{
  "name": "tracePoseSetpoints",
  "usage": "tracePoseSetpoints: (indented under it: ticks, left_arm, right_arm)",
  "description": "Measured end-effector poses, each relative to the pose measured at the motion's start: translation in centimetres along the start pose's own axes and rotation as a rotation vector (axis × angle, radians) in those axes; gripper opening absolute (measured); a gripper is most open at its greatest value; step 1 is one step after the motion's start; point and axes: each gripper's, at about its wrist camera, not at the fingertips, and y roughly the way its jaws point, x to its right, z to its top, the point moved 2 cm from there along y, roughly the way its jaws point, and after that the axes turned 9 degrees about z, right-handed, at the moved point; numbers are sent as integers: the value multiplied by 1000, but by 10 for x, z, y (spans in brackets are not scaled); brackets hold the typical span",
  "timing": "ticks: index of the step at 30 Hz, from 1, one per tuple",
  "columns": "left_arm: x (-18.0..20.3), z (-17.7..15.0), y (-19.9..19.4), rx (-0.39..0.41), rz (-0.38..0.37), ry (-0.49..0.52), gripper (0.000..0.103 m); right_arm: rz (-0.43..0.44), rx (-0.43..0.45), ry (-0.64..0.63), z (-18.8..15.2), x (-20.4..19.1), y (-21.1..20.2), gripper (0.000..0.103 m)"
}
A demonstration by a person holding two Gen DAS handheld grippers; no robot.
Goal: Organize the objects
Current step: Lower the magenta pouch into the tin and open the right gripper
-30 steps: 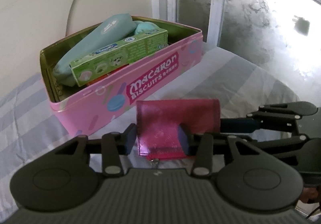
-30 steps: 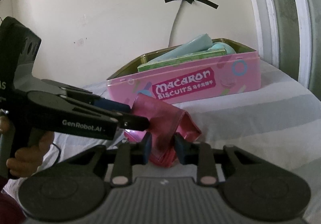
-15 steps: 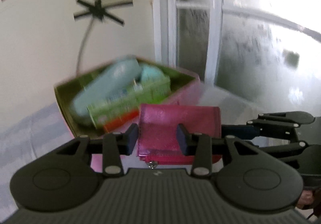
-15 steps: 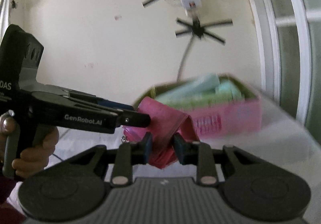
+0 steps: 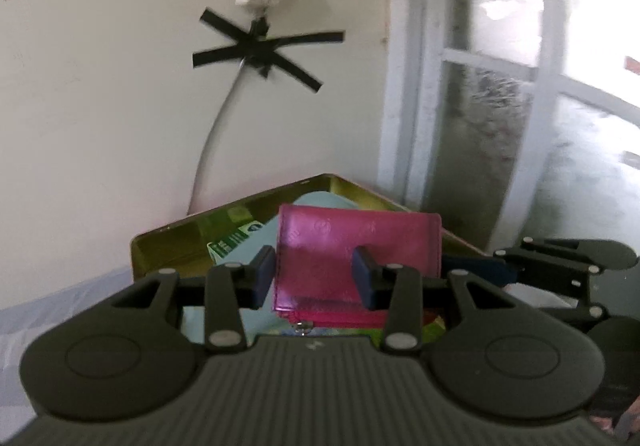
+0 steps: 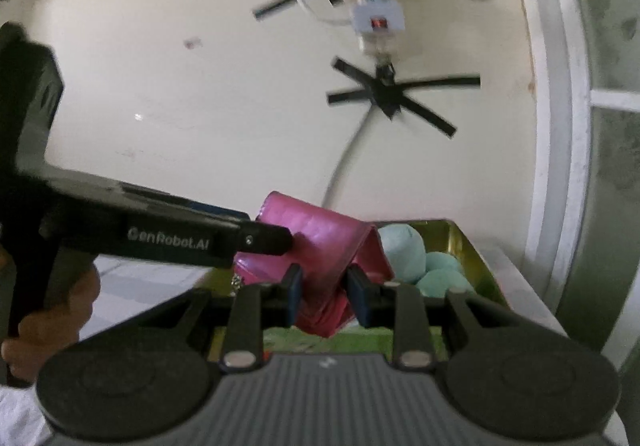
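We hold the pink wallet aloft over the open tin — left gripper and right gripper both clamped on it (tin already crowded with a green box); lowering and release remain.

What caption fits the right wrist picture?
Two hand-held grippers carry a pink wallet above the open tin.
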Motion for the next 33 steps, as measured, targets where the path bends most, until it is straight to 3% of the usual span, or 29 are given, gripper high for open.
tracePoseSetpoints:
  ticks: [3, 5, 9, 13, 19, 26, 33]
  left_arm:
    - [-1, -5, 42, -86, 30, -8, 43]
    - [-9, -5, 63, -91, 49, -48, 45]
    - [-18, 2, 79, -122, 102, -71, 43]
    - [-20, -9, 80, -155, 98, -52, 44]
    - [-19, -10, 47, -132, 94, -46, 51]
    - [0, -21, -2, -81, 153, 15, 58]
    - [0, -44, -43, -55, 178, 34, 60]
  right_arm:
    - [14, -129, 82, 3, 26, 41, 27]
    - [10, -178, 94, 4, 33, 64, 28]
    - [-32, -260, 47, 21, 26, 97, 29]
    - [-46, -319, 12, 6, 20, 111, 35]
    - [-73, -179, 8, -6, 3, 59, 36]
    - [-123, -44, 13, -17, -24, -2, 44]
    - [-112, 29, 146, -36, -36, -42, 44]
